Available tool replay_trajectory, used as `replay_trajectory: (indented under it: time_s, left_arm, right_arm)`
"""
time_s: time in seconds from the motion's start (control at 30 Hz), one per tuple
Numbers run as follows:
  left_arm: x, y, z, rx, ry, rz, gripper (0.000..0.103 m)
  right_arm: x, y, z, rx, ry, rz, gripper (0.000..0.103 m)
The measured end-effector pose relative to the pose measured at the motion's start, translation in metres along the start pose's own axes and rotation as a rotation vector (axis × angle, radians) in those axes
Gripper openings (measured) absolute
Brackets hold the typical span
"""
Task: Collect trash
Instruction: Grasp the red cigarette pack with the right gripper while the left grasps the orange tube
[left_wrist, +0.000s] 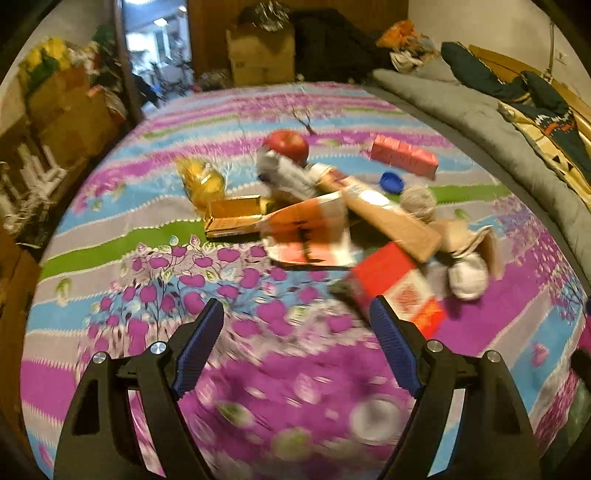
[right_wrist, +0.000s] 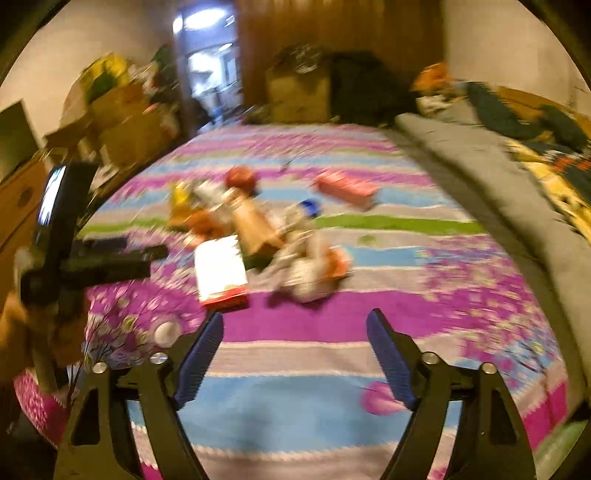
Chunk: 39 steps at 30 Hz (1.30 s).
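Striped bedspread (left_wrist: 147, 236), trash pile (left_wrist: 332, 221) mid-bed, both tools (left_wrist: 297, 317) (right_wrist: 295, 325) spread, empty.

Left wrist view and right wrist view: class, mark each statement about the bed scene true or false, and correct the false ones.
1. The left gripper is shut on a box. False: its jaws stand open and hold nothing.
2. A red apple sits at the far side of the trash pile. True.
3. The blue bottle cap lies on the bedspread near the pink box. True.
4. The right gripper grips the red and white carton. False: it is open, and the carton lies ahead of its left finger.
5. The bedspread is plain white. False: it has purple, blue and green floral stripes.
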<state>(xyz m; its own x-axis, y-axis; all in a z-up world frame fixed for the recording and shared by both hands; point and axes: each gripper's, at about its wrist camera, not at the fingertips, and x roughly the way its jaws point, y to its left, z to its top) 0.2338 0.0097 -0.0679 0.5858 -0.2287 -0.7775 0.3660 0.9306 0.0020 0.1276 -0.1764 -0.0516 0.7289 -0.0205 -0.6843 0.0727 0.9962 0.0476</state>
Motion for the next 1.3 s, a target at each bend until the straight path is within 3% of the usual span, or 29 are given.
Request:
replay_trajectory:
  time_s: [0.1, 0.23, 0.37, 0.5, 0.6, 0.7, 0.77, 0.83, 0.93, 1.07, 1.3]
  left_arm:
    - [0.019, 0.029, 0.014, 0.033, 0.025, -0.069, 0.078]
    - [0.040, 0.050, 0.032, 0.088, 0.057, -0.197, 0.078]
    - [0.057, 0.037, 0.043, 0.334, 0.084, -0.313, 0.078]
    - [0.073, 0.026, 0.056, 0.477, 0.075, -0.336, 0.078]
    - [0.091, 0.026, 0.067, 0.510, 0.084, -0.334, 0.078]
    - [0.109, 0.018, 0.069, 0.562, 0.118, -0.350, 0.064]
    - [0.114, 0.015, 0.068, 0.577, 0.140, -0.378, 0.048]
    - [0.118, 0.010, 0.060, 0.614, 0.153, -0.366, 0.022]
    - [0.112, 0.012, 0.053, 0.590, 0.144, -0.364, 0.013]
    - [0.086, 0.017, 0.038, 0.540, 0.111, -0.356, 0.013]
    - [0.021, 0.044, -0.006, 0.335, 0.079, -0.300, 0.013]
  right_arm:
    - [0.039, 0.026, 0.009, -0.060, 0.056, 0.052, 0.084]
    - [0.074, 0.038, 0.020, -0.106, 0.085, 0.092, 0.098]
    - [0.109, 0.047, 0.029, -0.121, 0.127, 0.136, 0.098]
    - [0.136, 0.054, 0.035, -0.141, 0.160, 0.151, 0.098]
    - [0.154, 0.058, 0.037, -0.152, 0.179, 0.157, 0.097]
    - [0.171, 0.059, 0.038, -0.139, 0.222, 0.162, 0.083]
    - [0.181, 0.057, 0.037, -0.117, 0.247, 0.171, 0.062]
    - [0.186, 0.055, 0.034, -0.097, 0.263, 0.182, 0.059]
    - [0.180, 0.050, 0.032, -0.064, 0.249, 0.207, 0.058]
    - [0.162, 0.044, 0.026, -0.026, 0.238, 0.216, 0.058]
    - [0.109, 0.036, 0.014, -0.005, 0.218, 0.225, 0.058]
